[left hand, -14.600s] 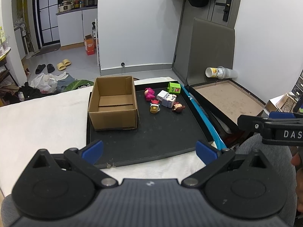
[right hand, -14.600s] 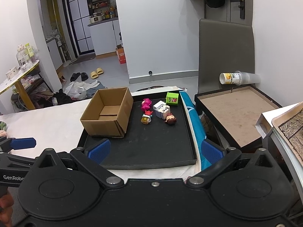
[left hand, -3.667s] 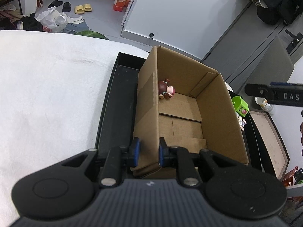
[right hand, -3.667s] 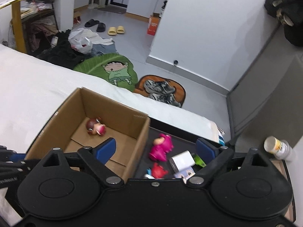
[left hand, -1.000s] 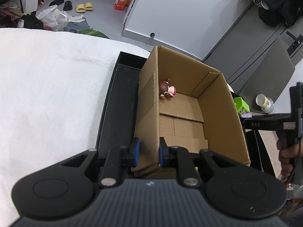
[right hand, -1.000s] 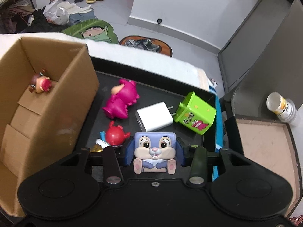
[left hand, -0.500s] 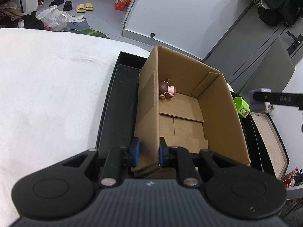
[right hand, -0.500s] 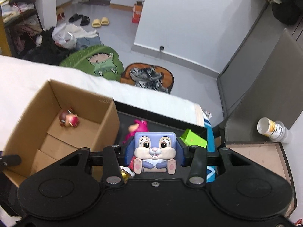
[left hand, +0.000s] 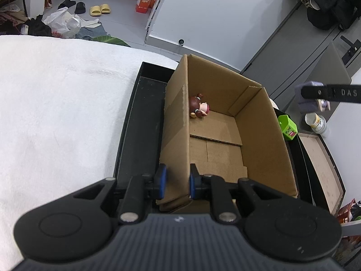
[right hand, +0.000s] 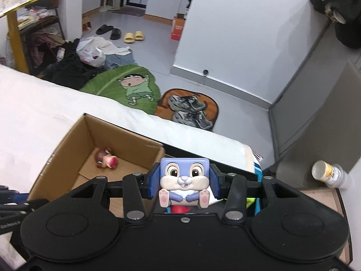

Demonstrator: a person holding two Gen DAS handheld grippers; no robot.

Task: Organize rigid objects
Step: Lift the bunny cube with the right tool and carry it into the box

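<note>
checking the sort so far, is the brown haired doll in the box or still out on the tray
In the box: the doll lies on its side on the cardboard box floor, by the far left corner.

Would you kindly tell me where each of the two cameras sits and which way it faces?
Left wrist: behind the left gripper, angled down into the cardboard box, whose near wall its fingers pinch; the right gripper shows at right.
Right wrist: behind the right gripper, looking down past the bunny cube it holds; the left gripper's tip shows at left.
Shared: the box, the doll inside, the black tray.
</note>
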